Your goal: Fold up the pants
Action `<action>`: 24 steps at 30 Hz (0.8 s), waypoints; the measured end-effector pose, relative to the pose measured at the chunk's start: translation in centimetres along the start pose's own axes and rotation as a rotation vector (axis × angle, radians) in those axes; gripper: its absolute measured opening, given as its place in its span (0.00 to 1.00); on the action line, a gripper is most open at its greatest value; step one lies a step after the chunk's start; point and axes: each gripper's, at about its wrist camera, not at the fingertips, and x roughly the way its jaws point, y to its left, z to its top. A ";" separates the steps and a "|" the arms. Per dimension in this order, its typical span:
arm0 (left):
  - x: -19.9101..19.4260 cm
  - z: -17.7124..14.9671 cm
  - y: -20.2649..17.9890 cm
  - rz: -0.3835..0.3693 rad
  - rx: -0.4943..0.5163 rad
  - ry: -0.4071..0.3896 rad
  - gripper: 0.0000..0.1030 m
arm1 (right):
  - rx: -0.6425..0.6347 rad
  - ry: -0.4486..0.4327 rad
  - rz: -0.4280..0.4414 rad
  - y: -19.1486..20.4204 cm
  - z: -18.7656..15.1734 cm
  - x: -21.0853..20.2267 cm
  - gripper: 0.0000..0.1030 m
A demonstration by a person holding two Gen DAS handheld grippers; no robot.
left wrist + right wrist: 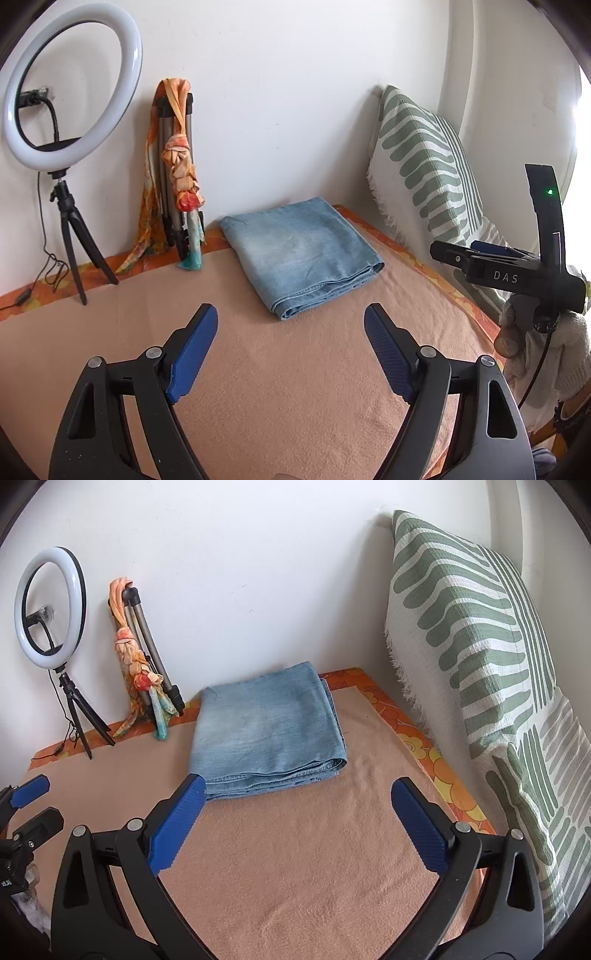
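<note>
Lying folded — one pair of pants (301, 254) — two grippers open.

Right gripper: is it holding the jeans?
No. The right gripper is open and empty, and the folded jeans lie on the blanket beyond it.

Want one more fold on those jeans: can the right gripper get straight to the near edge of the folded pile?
Probably yes. The right gripper is open and empty, the folded jeans lie just ahead, and only bare blanket sits between. The left gripper is off to the side.
</note>
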 end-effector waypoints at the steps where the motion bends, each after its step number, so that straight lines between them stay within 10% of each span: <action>1: -0.5 -0.3 0.0 -0.005 0.000 -0.003 0.79 | -0.001 -0.003 -0.004 0.2 -0.5 -0.5 1.00; 24: -4.9 -5.8 1.6 0.031 0.003 -0.024 0.83 | 0.020 -0.051 -0.033 3.8 -6.6 -2.8 1.00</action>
